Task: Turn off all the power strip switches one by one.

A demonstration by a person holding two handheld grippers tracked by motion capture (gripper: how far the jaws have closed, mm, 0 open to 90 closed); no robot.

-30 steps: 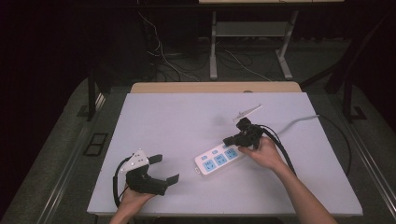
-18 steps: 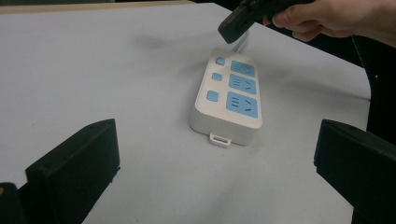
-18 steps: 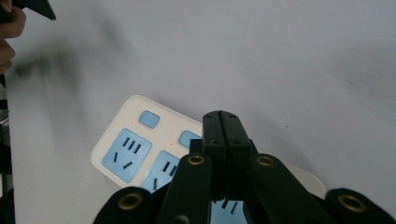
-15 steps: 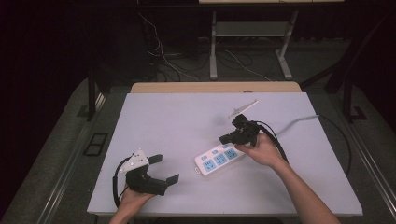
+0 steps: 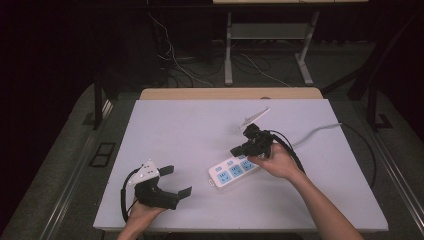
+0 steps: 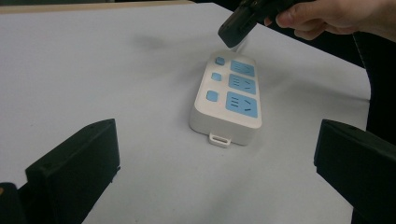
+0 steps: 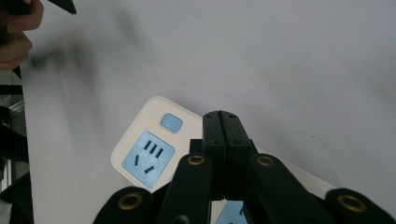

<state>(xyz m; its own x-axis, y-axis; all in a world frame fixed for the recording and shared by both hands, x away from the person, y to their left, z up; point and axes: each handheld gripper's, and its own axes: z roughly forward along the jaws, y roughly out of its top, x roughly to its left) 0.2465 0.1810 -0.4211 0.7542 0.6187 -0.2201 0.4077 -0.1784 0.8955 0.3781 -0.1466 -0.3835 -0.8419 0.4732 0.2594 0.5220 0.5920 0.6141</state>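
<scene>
Right gripper (image 5: 239,149) jaws clenched flat together, nothing between them, tips poised over the power strip (image 5: 235,170); contact with it can't be told from the right gripper view, where the jaws hide the strip's middle and the frame cuts off its near end. Strip is white with blue sockets and blue buttons, lying at about 5 o'clock of tabletop (image 5: 200,130) centre, long axis running 8 to 2 o'clock. Its cord is mostly hidden under the right hand (image 5: 277,162); a grey cable (image 5: 320,131) runs off the tabletop edge at 3 o'clock. Right forearm enters from 5 o'clock, hand wrapped round the gripper body. Left gripper (image 5: 177,181) jaws released, spread wide, resting low near the 7 o'clock corner, pointed toward the strip and well apart from it; left hand (image 5: 142,212) partly cut off by the bottom edge. Open bare surface across the far half and between the grippers. Background beyond the tabletop dark, hard to make out.
</scene>
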